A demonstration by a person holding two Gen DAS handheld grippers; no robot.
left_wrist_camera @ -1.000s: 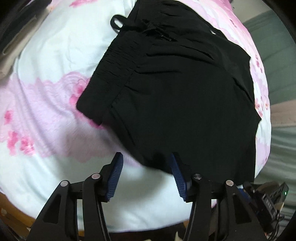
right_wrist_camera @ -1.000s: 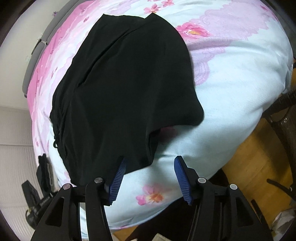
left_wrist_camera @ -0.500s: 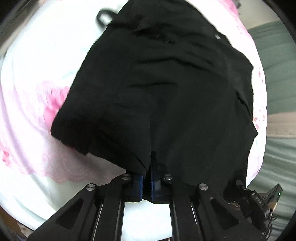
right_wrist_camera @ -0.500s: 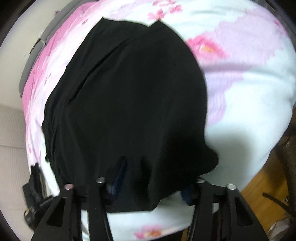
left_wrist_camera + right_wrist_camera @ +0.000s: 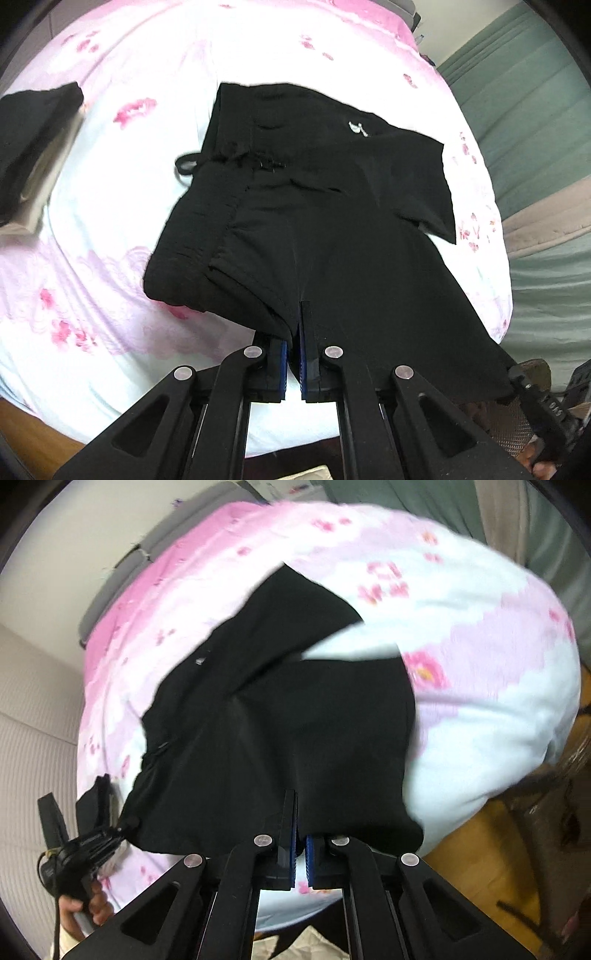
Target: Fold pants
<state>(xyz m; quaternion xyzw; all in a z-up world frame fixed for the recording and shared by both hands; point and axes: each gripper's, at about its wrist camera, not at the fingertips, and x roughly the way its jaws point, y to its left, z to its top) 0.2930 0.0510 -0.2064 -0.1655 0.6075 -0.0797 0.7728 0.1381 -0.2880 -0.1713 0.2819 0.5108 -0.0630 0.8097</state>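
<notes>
The black pants [image 5: 325, 206] lie across a bed [image 5: 110, 302] covered in a pale sheet with pink flowers, their near edge raised off the sheet and their far part still resting on it. A small white logo shows on the far leg, and the gathered waistband with its drawstring loop sits on the left in the left wrist view. The left gripper [image 5: 293, 354] is pinched tight on that near edge close to the waistband, its blue pads pressed together with cloth between them. The right gripper [image 5: 301, 845] has just closed its jaws and clamps the same edge farther along, black fabric [image 5: 280, 738] draping down from it. A folded dark garment [image 5: 33, 140] lies on the bed well apart to the left. A wooden floor [image 5: 476, 849] shows beside the bed.
</notes>
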